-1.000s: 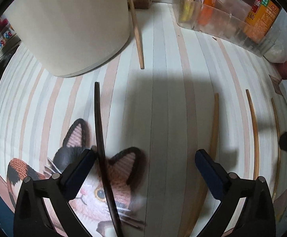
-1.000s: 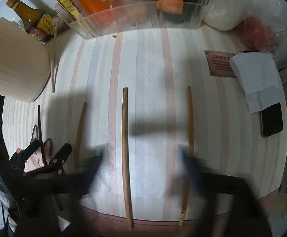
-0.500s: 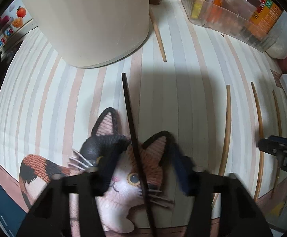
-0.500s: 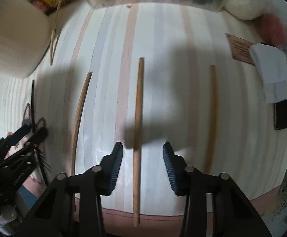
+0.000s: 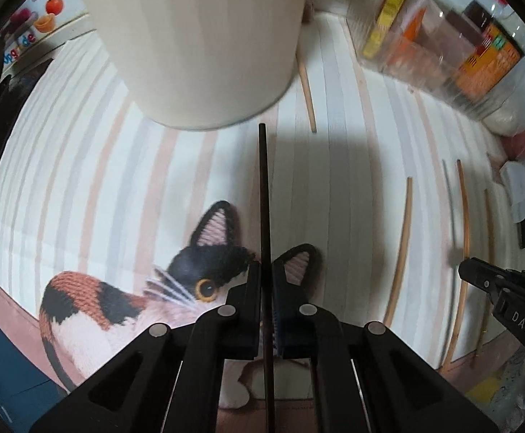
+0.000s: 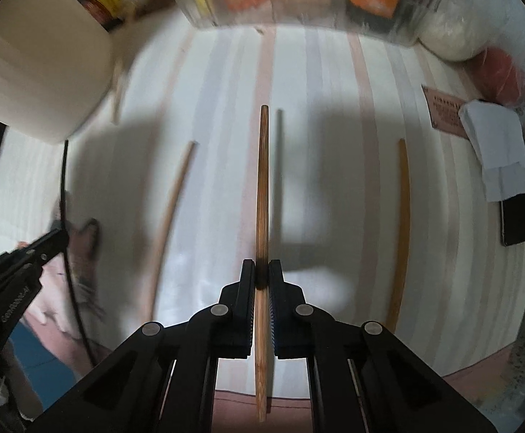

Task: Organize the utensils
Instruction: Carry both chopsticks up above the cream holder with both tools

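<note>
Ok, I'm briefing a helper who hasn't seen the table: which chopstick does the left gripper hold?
Find the big cream container on the striped mat. Just below it the left gripper is shut on a thin chopstick above the cat picture. It's the only black one; the others are light wood.

Both wrist views look steeply down along their tongs, close above the striped counter — each catches the other's tongs at a lower frame edge, plus the cream tub at top.

left claw pointing steeply down, just closed, right claw likewise
</note>
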Motion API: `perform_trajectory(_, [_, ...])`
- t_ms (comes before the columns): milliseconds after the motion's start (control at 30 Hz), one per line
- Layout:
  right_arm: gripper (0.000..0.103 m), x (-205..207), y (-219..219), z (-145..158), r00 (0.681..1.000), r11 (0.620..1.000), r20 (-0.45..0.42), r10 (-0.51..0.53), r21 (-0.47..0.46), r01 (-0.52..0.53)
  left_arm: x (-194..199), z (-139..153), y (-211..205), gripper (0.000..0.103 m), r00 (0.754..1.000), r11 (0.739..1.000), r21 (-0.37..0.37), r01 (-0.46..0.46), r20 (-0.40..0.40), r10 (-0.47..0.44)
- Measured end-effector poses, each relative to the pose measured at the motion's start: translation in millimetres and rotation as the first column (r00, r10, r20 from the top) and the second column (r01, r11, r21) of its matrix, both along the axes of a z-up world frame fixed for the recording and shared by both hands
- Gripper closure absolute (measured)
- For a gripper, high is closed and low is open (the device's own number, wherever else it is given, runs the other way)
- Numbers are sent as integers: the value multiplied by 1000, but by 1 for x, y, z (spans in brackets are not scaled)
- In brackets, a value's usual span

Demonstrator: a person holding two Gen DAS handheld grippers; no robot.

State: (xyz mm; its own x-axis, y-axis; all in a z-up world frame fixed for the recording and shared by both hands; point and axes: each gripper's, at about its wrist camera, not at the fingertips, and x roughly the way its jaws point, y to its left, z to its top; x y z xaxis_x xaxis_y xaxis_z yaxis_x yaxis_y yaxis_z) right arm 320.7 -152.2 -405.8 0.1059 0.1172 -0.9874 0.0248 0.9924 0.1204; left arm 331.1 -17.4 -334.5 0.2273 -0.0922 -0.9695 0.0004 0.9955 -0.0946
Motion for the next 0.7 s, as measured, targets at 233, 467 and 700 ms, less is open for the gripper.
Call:
perform_trajectory(233, [96,-12,-7,38,993,997,121,6,70,-14,-16,40,22,100,997,1000,-1,-30,68,30])
perform_trajectory(467, [96,-8,4,79,968,993,251,8,114,-38,-30,85,23,100,981,998,4,-64,181,63])
perform_trajectory(700, [96,11,3,141,914,976,402,-60,218,-32,-31,165,29,101,932,995,-56,-88,349,102])
